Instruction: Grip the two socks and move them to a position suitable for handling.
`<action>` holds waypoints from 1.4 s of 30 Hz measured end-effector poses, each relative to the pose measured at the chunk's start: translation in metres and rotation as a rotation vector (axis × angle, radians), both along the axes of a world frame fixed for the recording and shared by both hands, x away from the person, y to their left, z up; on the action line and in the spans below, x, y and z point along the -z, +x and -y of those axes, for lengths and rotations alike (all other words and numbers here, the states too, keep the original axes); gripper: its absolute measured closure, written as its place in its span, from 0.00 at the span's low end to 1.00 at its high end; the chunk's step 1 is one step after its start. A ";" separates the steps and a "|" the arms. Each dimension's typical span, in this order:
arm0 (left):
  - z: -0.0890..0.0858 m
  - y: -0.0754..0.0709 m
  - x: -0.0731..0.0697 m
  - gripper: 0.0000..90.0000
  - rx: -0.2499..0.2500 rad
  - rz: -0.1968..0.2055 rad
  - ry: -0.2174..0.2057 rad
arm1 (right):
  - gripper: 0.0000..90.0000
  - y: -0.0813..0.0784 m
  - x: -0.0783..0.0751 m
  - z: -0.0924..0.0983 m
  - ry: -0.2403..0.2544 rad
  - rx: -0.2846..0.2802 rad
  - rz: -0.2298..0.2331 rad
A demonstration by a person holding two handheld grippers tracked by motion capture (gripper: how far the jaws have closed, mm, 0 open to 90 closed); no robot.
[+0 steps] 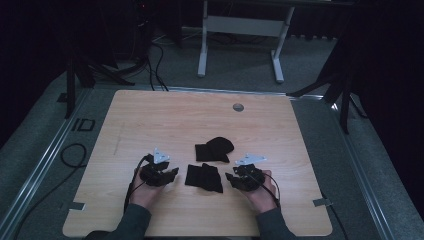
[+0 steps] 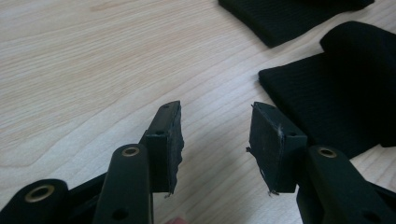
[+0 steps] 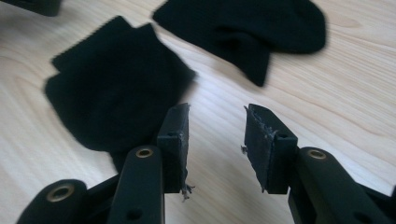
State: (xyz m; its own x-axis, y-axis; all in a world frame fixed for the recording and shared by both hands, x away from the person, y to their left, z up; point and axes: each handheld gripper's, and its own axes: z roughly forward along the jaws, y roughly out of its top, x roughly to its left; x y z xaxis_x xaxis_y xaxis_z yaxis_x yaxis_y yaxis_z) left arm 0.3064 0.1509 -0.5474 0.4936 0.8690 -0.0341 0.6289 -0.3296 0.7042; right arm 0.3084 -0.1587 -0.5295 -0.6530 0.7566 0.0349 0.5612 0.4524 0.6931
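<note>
Two black socks, the near sock (image 1: 203,177) and the far sock (image 1: 214,149), are seen lying loose mid-table between the left gripper (image 1: 172,173) and right gripper (image 1: 229,176), both held apart and empty, so nothing appears begun.

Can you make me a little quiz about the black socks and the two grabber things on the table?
1. How many black socks lie on the wooden table?
2. True or false: the left gripper is squeezing a sock.
3. Which sock lies between the two grippers: A) the near sock or B) the far sock?

Key
1. Two.
2. False. Its jaws stand apart with nothing between them, and so do those of the right gripper.
3. A.
</note>
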 end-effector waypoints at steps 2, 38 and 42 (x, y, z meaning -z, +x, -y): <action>0.002 -0.001 0.000 0.61 0.003 0.001 -0.001 | 0.67 -0.002 0.001 -0.005 0.011 -0.013 -0.004; 0.065 -0.028 0.010 0.99 0.229 0.018 0.057 | 0.98 -0.008 0.006 -0.026 0.078 -0.089 -0.059; 0.064 -0.028 0.010 0.99 0.235 0.017 0.060 | 0.98 -0.008 -0.002 -0.018 0.090 -0.076 -0.042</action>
